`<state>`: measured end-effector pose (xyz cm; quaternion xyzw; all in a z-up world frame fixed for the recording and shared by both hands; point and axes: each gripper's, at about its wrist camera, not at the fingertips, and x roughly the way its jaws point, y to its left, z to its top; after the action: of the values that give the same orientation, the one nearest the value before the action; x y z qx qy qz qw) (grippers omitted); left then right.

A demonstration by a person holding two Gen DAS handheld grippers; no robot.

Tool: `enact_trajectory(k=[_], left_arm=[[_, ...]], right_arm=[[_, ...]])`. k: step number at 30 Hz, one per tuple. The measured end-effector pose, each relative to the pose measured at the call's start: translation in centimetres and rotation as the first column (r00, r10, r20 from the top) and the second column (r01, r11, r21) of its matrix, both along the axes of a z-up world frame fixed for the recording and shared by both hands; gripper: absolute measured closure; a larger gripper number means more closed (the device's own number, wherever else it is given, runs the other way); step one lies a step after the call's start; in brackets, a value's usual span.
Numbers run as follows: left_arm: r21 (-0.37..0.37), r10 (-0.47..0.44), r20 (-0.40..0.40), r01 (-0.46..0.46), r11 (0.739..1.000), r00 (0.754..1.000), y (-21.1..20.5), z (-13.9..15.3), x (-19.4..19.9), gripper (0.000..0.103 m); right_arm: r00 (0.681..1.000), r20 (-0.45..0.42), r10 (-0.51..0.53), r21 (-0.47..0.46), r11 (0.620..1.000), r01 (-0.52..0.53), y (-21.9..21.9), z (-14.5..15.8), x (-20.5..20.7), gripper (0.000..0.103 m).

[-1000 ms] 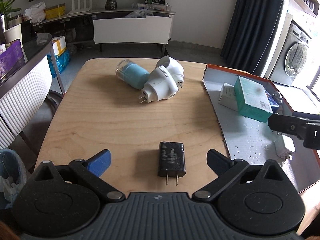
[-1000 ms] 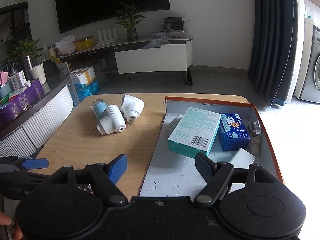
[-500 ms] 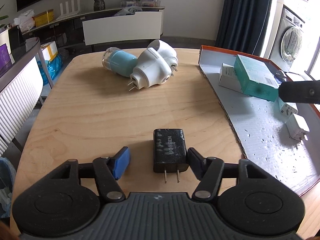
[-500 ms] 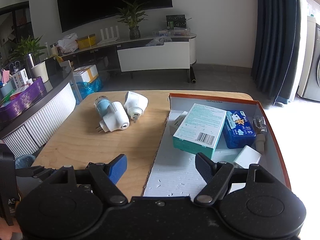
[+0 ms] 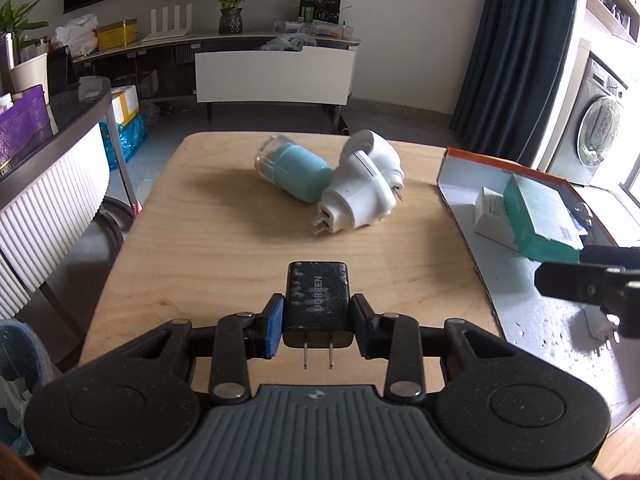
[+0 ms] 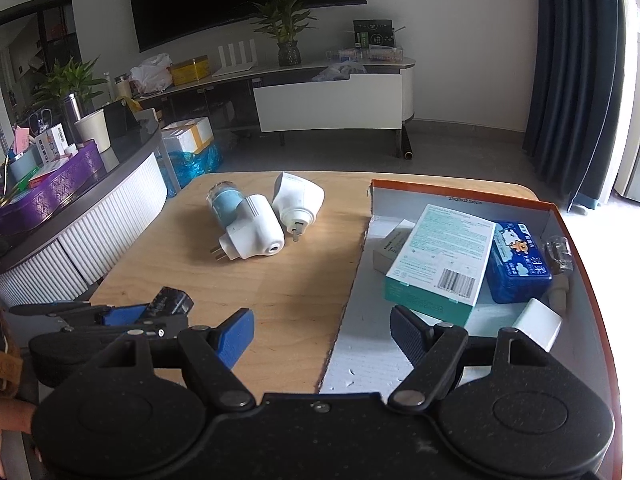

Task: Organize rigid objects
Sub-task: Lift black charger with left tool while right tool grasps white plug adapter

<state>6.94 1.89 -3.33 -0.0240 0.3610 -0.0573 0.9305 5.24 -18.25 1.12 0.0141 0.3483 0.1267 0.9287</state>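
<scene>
Left hand-held gripper closing on black charger; right hand-held gripper wide and empty.

The black charger lies flat on the worktop, prongs toward the camera, both pads against its sides. Beyond the charger lie a teal-bodied plug unit and two white plug adapters, touching. Right of the charger stands an orange-rimmed box holding a teal carton and blue packet; the right gripper hangs over its near end.
</scene>
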Motion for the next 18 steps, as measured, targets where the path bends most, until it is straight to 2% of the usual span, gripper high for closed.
enact_trajectory(k=[9,18], left_arm=[[-0.006,0.031,0.034,-0.031,1.0,0.999,3.1,1.4,3.0,0.067],[-0.034,0.045,0.026,-0.044,0.998,0.999,4.7,0.8,5.1,0.067]], right_arm=[[0.996,0.023,0.091,-0.011,0.996,-0.091,3.7,-0.2,3.3,0.014],[0.982,0.019,0.186,-0.054,0.981,-0.185,8.1,-1.7,8.5,0.013]])
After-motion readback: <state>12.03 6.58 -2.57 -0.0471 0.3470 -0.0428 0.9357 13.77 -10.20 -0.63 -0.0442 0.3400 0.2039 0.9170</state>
